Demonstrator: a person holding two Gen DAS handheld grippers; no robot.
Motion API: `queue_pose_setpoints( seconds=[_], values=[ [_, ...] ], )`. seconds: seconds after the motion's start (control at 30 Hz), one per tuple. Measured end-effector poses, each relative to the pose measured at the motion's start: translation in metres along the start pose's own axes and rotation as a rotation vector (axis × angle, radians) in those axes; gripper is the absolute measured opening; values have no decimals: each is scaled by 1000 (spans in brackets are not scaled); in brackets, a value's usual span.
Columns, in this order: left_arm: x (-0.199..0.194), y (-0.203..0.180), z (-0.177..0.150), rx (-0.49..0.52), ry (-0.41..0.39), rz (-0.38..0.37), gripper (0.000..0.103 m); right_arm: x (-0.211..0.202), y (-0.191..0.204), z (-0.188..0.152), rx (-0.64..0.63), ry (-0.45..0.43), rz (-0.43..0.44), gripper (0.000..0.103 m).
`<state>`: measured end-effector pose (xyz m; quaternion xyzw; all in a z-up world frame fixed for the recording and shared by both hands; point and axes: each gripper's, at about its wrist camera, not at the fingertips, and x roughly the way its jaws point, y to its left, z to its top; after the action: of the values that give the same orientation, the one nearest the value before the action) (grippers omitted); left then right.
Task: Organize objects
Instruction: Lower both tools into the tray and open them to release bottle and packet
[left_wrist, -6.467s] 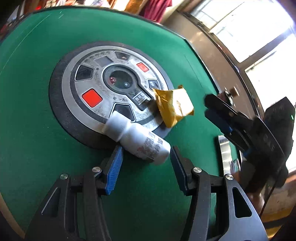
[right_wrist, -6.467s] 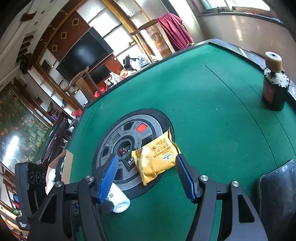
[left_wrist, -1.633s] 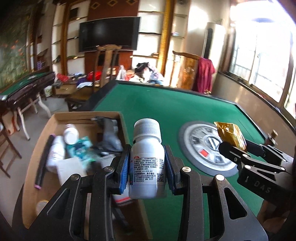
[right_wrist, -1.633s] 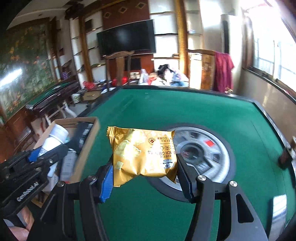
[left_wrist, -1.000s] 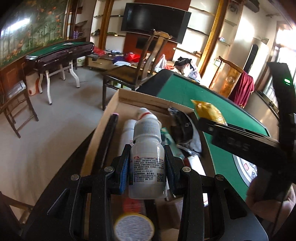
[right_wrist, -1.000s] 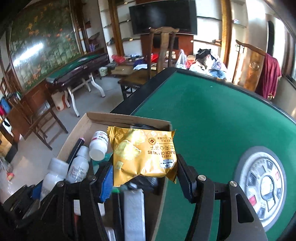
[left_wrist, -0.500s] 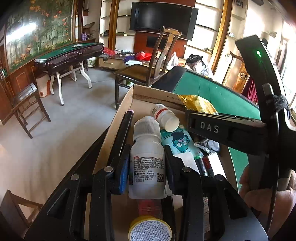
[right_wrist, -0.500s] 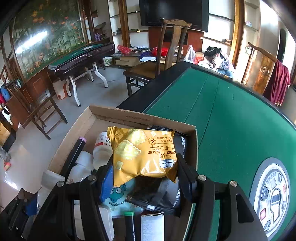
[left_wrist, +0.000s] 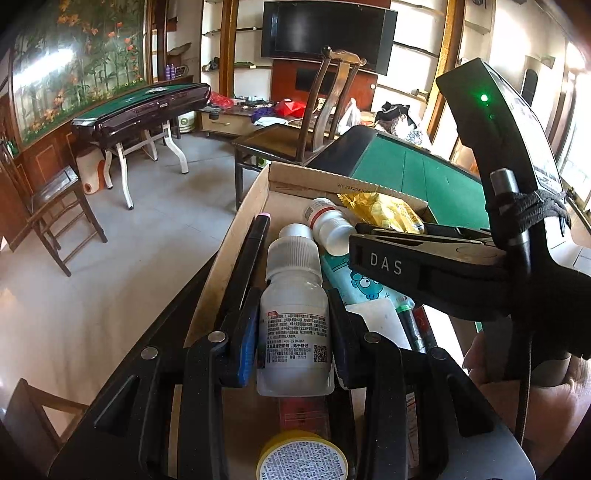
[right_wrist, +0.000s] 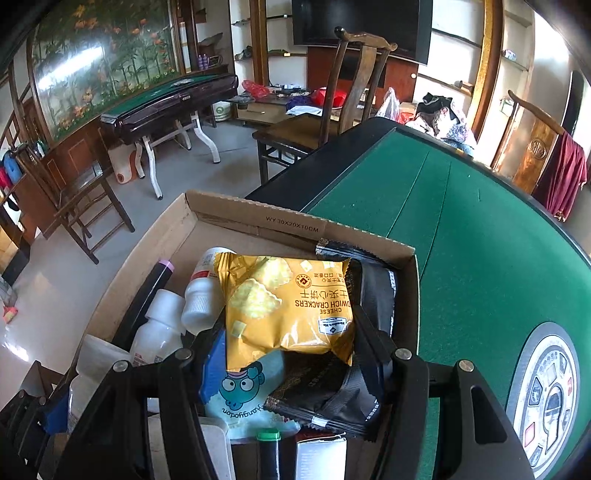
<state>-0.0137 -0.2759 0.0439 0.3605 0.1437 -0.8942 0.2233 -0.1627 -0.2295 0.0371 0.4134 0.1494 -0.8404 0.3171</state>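
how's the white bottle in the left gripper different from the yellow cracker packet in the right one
The white bottle is a rigid plastic cylinder with a ribbed cap; the yellow cracker packet is a soft, flat, crinkled pouch. The bottle carries a small printed label with fine text, while the packet is printed all over with cracker pictures. The left gripper stands narrower than the right gripper. Both are clamped between the pads, over the cardboard box.

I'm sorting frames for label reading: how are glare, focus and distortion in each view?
Left wrist view: window side blown out, walls bow outward, print on the white bottle in the left hand-held gripper sharp. Right wrist view: glare on the mural, curved table edge, yellow cracker packet lettering crisp but upside down.
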Motion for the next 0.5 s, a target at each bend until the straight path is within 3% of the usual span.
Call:
queue_pose_setpoints(
  seconds=[0.5],
  values=[
    [0,-4,1,11,-33,6,35,-14,3,-4,-9,-20,29,71]
  ],
)
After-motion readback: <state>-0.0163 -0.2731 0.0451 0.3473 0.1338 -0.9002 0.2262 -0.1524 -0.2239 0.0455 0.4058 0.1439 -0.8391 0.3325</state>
